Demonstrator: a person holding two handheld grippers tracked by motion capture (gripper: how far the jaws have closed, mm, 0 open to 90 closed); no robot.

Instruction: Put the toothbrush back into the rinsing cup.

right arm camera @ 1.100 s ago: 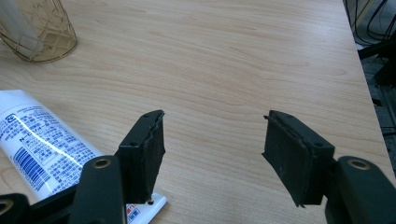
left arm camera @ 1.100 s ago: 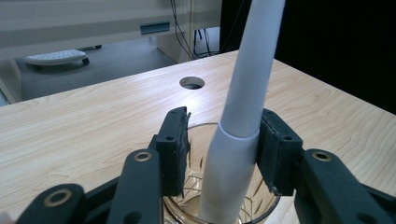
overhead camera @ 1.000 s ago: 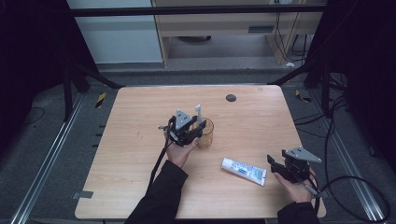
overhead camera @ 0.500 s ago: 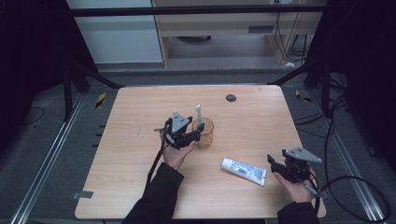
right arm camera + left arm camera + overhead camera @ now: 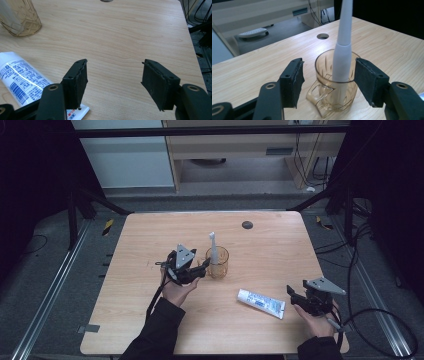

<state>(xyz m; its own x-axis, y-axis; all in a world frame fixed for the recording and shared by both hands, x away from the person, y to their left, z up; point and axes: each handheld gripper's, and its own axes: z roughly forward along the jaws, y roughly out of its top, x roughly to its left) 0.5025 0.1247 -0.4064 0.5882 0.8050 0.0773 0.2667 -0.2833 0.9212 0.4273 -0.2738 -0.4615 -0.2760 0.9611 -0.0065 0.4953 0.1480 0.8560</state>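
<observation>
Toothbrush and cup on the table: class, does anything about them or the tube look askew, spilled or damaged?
Nothing stands out. The white toothbrush leans in the amber cup, which stands upright; no spill shows. The toothpaste tube lies flat and looks intact. The left tongs are open around the cup.

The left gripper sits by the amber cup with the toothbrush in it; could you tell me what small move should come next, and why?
Probably draw the left gripper straight back: its jaws stand open, apart from the cup, and the toothbrush already stands inside it.
</observation>
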